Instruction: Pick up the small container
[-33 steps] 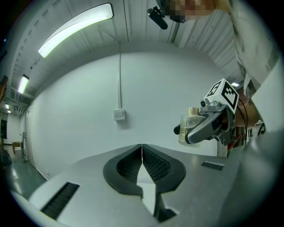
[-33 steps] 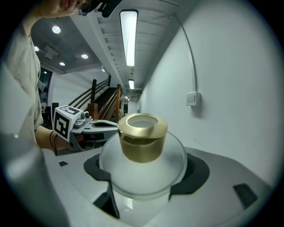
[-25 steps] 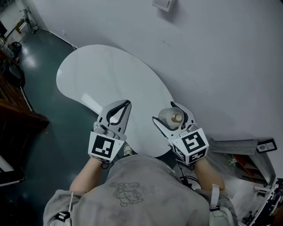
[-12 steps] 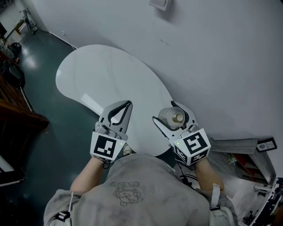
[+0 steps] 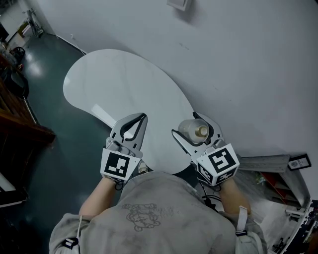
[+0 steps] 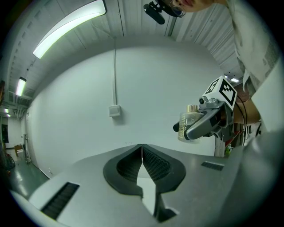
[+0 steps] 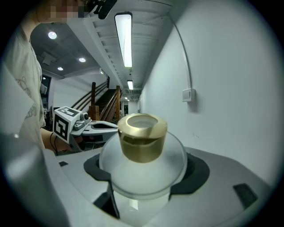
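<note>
The small container (image 5: 193, 131) is a clear, round-shouldered bottle with a gold cap. My right gripper (image 5: 185, 124) is shut on it over the near right edge of the white table (image 5: 114, 84). In the right gripper view the bottle (image 7: 142, 159) fills the middle, squeezed between both dark pads (image 7: 95, 170), its gold cap (image 7: 142, 137) toward the camera. The left gripper view shows the bottle (image 6: 190, 125) at the right, held by the right gripper (image 6: 208, 123). My left gripper (image 5: 143, 117) hangs over the table's near edge, its jaws (image 6: 142, 153) pressed together with nothing between them.
A pale wall with a switch plate (image 5: 180, 4) runs right behind the table. Dark floor and brown wooden furniture (image 5: 15, 124) lie to the left. Clutter and a grey frame (image 5: 278, 173) sit at the lower right. The person's torso is close to the table's near edge.
The right gripper with the bottle has drifted slightly to the right. The left gripper has barely moved and stays shut.
</note>
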Demonstrator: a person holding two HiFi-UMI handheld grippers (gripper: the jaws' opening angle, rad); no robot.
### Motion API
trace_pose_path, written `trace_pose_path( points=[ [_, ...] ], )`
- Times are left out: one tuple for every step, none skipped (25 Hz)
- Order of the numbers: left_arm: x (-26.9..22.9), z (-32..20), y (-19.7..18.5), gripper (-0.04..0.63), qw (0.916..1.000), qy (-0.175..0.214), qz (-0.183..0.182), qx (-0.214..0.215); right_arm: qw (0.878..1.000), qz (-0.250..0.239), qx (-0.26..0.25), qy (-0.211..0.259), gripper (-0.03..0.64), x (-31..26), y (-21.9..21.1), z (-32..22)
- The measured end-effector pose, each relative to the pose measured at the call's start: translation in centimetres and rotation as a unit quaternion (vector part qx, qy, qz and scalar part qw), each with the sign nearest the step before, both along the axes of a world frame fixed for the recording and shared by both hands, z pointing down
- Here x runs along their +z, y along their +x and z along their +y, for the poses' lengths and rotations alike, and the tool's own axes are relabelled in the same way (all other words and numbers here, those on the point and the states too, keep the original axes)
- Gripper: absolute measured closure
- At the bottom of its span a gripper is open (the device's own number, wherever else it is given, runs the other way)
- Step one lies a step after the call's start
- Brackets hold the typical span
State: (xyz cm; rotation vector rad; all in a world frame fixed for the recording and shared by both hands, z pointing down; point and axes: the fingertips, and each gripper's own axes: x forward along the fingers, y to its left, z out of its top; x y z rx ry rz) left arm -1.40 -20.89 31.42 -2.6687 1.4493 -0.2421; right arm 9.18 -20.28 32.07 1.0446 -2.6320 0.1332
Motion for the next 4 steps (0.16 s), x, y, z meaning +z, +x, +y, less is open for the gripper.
trace_pose_path(
  points=[
    [0.02, 0.02, 0.02, 0.578, 1.0, 0.0, 0.001, -0.001, 1.0, -0.001, 0.0, 0.0, 0.279, 0.0, 0.02, 0.01],
    [0.03, 0.02, 0.06, 0.578, 1.0, -0.001, 0.001, -0.001, 1.0, -0.001, 0.0, 0.0, 0.279, 0.0, 0.06, 0.01],
    [0.03, 0.03, 0.1, 0.578, 1.0, -0.001, 0.001, -0.001, 1.0, -0.002, 0.0, 0.0, 0.279, 0.0, 0.1, -0.01],
    [0.03, 0.03, 0.15, 0.578, 1.0, -0.001, 0.002, -0.002, 1.0, -0.002, -0.001, 0.0, 0.279, 0.0, 0.15, -0.02]
  ],
)
